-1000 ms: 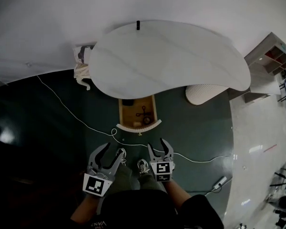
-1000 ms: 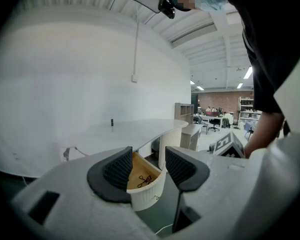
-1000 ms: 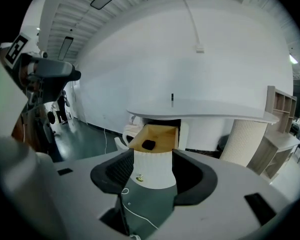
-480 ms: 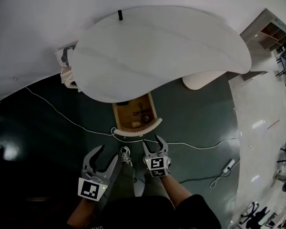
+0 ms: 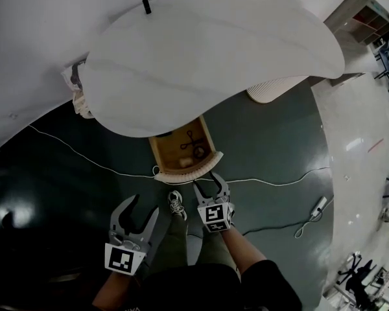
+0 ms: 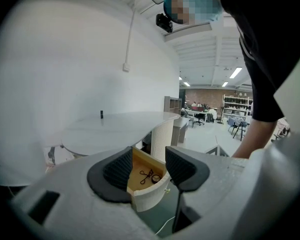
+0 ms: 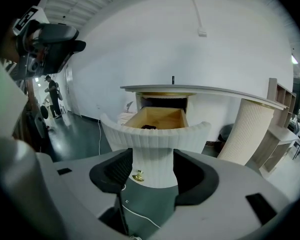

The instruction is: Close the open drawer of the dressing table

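At the bottom of the head view, the left gripper (image 5: 144,207) hangs with its fingers spread and nothing between them, lower left of the open drawer (image 5: 179,155) and well short of it. Just right of it and slightly higher in the frame, the right gripper (image 5: 207,183) also has its fingers apart and empty. Their tips stand just beside the drawer's curved ribbed front (image 7: 155,139) — whether they touch it I cannot tell. In the right gripper view that front fills the gap between the fingers, a small brass knob (image 7: 138,176) low and left of centre. A white cable (image 5: 272,183) crosses the floor under the front. Beyond, the drawer juts from beneath the pale worktop (image 5: 214,50), its wooden floor bare but for what look like dark scissors (image 5: 194,144). This looks like the approach step, the drawer not yet closed. The next move calls for setting the right fingers squarely on the front and pushing straight along the drawer's length — up the frame — until it sits flush.
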